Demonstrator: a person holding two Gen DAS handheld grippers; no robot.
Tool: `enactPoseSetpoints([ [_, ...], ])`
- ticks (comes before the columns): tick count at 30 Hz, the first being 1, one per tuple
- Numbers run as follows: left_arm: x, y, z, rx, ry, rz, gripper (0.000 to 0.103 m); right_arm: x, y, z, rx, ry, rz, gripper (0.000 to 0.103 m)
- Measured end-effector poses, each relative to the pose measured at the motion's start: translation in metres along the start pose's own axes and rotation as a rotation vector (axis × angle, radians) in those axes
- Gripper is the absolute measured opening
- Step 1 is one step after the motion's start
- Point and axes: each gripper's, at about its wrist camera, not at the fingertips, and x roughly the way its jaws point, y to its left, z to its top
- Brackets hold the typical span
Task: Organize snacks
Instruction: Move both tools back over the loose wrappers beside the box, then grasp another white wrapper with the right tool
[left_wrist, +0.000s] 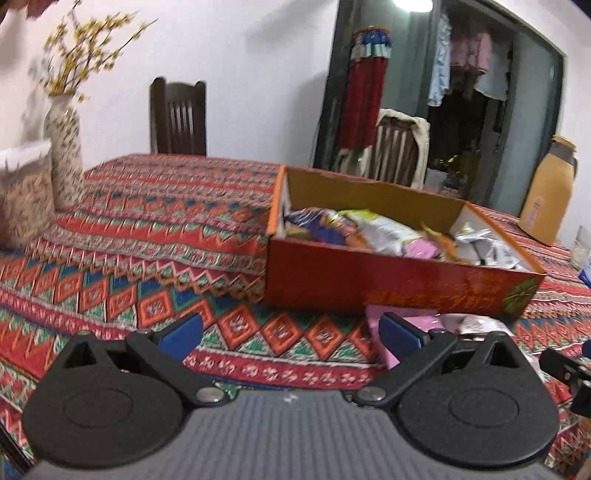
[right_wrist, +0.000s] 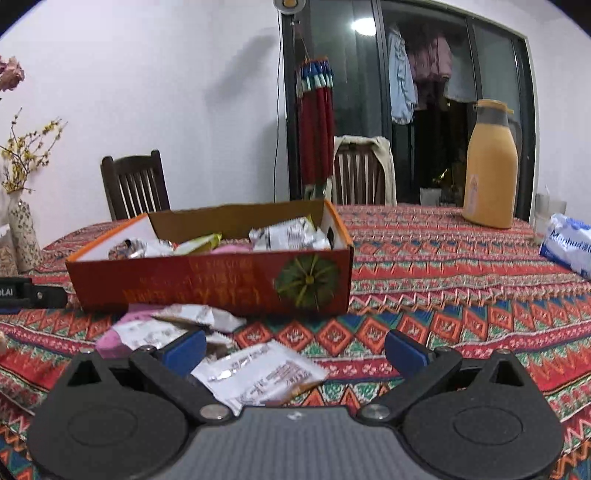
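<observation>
My left gripper (left_wrist: 291, 334) and right gripper (right_wrist: 295, 350) both spread wide and empty, pink packet (left_wrist: 417, 325) half hidden behind my left fingers, box (right_wrist: 207, 284) snacks blurred.

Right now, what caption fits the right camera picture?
Open right tool above white foil snack packet, before red cardboard box.

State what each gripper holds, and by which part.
Nothing. The left gripper and the right gripper are both open and empty; snack packets lie loose on the tablecloth.
</observation>
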Motion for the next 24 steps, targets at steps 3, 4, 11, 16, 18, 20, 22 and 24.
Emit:
enactPoseSetpoints([
  [3, 0.002, 0.005, -0.001, -0.025, -0.002, -0.013, 0.103, 0.001, 0.001, -0.001, -0.009, 0.007, 0.029, 0.103],
  [4, 0.003, 0.005, -0.002, -0.026, -0.001, -0.020, 0.103, 0.002, 0.002, -0.001, -0.009, 0.011, 0.034, 0.103],
  [11, 0.000, 0.005, -0.002, -0.030, -0.009, -0.049, 0.103, 0.008, 0.002, 0.000, -0.004, 0.048, 0.043, 0.103],
  [16, -0.002, 0.008, -0.003, -0.048, -0.020, -0.060, 0.103, 0.013, 0.004, 0.000, -0.022, 0.075, 0.016, 0.103],
  [18, -0.004, 0.009, -0.003, -0.053, -0.027, -0.070, 0.103, 0.014, 0.006, 0.000, -0.027, 0.077, -0.007, 0.103],
  [20, -0.005, 0.009, -0.003, -0.053, -0.030, -0.077, 0.103, 0.016, 0.006, 0.002, -0.024, 0.086, -0.029, 0.103],
  [22, -0.005, 0.009, -0.003, -0.048, -0.030, -0.084, 0.103, 0.019, 0.005, 0.003, -0.011, 0.095, -0.047, 0.103],
  [24, -0.006, 0.008, -0.004, -0.041, -0.030, -0.090, 0.103, 0.024, 0.006, 0.006, -0.005, 0.110, -0.071, 0.103],
])
